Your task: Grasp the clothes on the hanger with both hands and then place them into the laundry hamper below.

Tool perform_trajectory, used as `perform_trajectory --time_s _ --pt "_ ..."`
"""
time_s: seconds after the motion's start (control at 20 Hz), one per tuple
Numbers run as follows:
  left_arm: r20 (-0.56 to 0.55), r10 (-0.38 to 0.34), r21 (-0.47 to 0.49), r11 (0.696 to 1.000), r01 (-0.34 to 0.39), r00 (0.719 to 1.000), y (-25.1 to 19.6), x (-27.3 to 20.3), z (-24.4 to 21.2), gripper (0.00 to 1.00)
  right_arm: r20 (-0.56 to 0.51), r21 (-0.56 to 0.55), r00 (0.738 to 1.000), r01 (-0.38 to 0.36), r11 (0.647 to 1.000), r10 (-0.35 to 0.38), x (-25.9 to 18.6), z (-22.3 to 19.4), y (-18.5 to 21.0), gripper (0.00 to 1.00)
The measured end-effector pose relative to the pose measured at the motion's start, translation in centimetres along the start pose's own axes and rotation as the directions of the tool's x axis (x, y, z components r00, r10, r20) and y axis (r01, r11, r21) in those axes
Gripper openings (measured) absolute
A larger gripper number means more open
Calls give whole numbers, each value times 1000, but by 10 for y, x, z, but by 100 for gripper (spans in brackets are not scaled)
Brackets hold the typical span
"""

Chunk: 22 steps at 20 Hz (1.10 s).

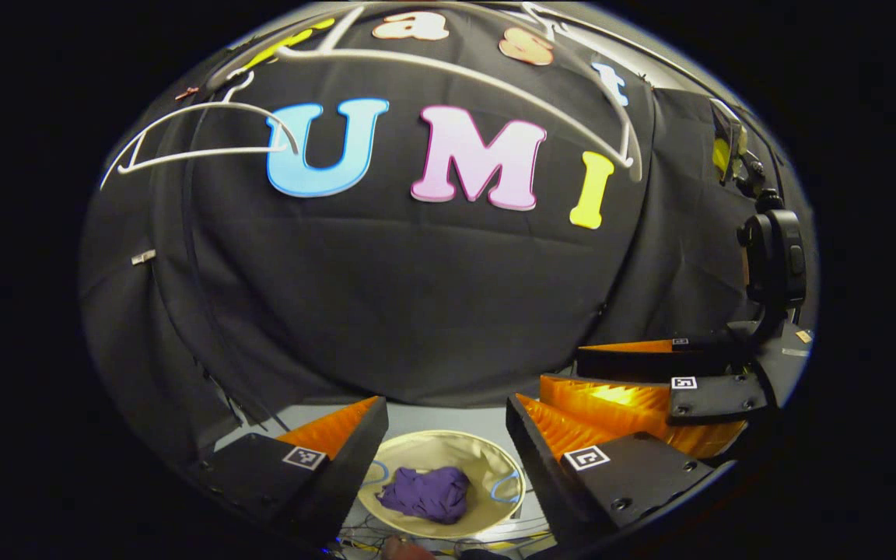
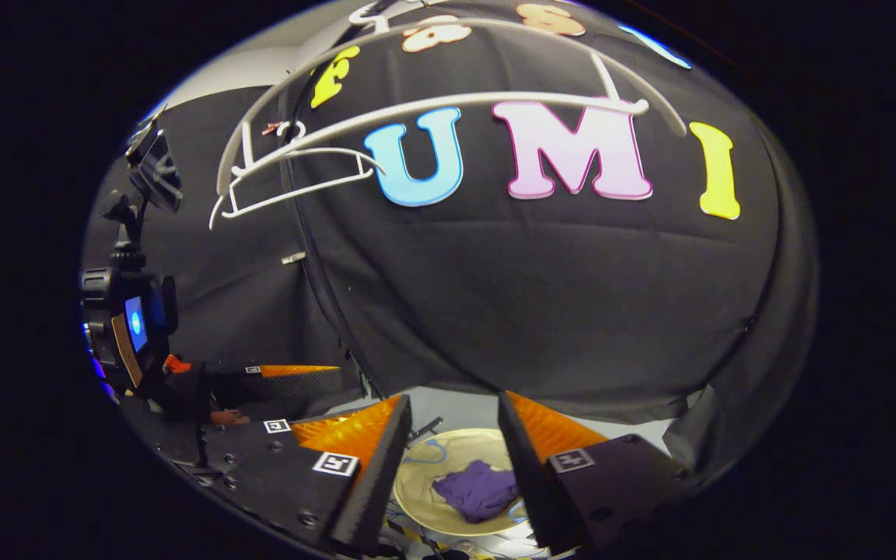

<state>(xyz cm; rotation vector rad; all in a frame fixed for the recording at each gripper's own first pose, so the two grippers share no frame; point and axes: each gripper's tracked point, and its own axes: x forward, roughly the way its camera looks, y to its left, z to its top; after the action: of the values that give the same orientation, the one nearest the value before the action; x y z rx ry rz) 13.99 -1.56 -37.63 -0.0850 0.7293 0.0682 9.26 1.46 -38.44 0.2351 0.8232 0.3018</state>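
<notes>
A: Looking done: purple clothes [image 1: 425,494] sit in the hamper [image 1: 487,459] below both claws. Risk: a low claw snags the rim, tips it.
B: Left claw [image 1: 448,435] open wide, empty. Right claw [image 2: 454,435] same. White hangers [image 2: 448,105] above, bare.

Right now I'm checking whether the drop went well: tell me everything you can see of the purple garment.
The crumpled purple cloth garment lies bunched in a loose heap inside the round beige fabric laundry hamper, resting on its bottom, roughly central. It looks soft and wrinkled, with no sleeves or collar discernible. Nothing grips it; both views look down on it between open tongs.
</notes>
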Motion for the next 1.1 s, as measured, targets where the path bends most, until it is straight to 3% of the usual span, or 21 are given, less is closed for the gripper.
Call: perform_trajectory --time_s 0.15,0.35,0.5,0.8,1.1 --pt "131 11 67 998 -20 991 9 -37 31 95 106 -4 994 35 999 -35 -23 31 9 100" --pt "307 -30 172 985 -24 951 5 -82 85 95 253 -30 963 109 994 -98 -61 76 23 98" --pt "379 -83 207 978 3 922 0 -116 112 95 368 -37 919 165 986 -140 -94 106 31 98" --pt "512 -106 187 982 9 853 19 -176 154 93 512 -103 841 264 959 -177 -146 140 59 98" --pt "619 -98 195 980 -32 779 22 -224 169 93 584 -99 786 317 943 -203 -176 154 72 97"
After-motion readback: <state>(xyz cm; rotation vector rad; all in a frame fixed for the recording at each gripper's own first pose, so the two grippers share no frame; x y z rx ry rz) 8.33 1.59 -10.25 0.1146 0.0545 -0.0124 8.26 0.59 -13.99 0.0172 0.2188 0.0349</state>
